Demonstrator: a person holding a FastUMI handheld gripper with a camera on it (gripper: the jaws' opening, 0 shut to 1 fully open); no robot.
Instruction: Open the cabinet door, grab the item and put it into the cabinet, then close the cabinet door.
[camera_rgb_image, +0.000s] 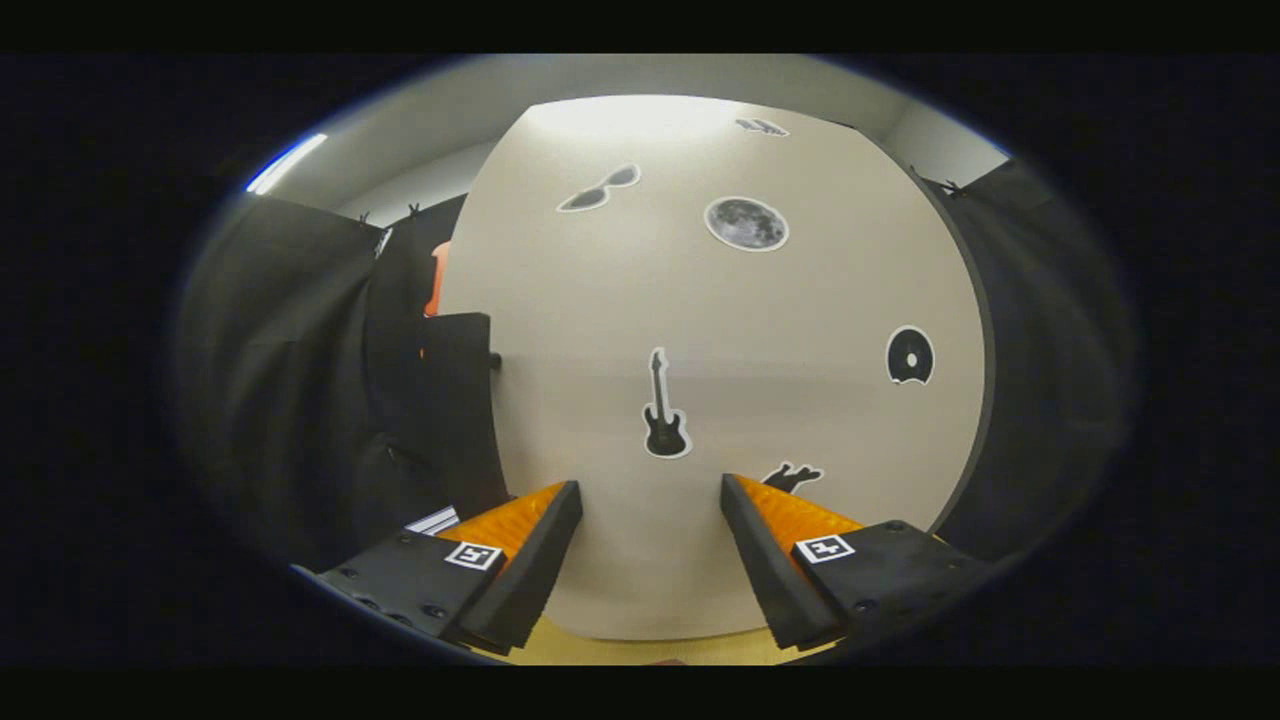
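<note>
Your gripper (650, 500) has its fingers apart and empty, facing the closed cabinet door (800, 300), its guitar sticker (664, 408) just ahead.

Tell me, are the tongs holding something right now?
No, the tongs are open with nothing between them, facing the cabinet door.

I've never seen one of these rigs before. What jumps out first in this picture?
A big pale cabinet door stands just ahead, dotted with stickers: a guitar near the middle, a moon above it, sunglasses up beside the moon, and a record on the other side. The hand-held gripper faces the door with its fingers apart, nothing between them.
</note>
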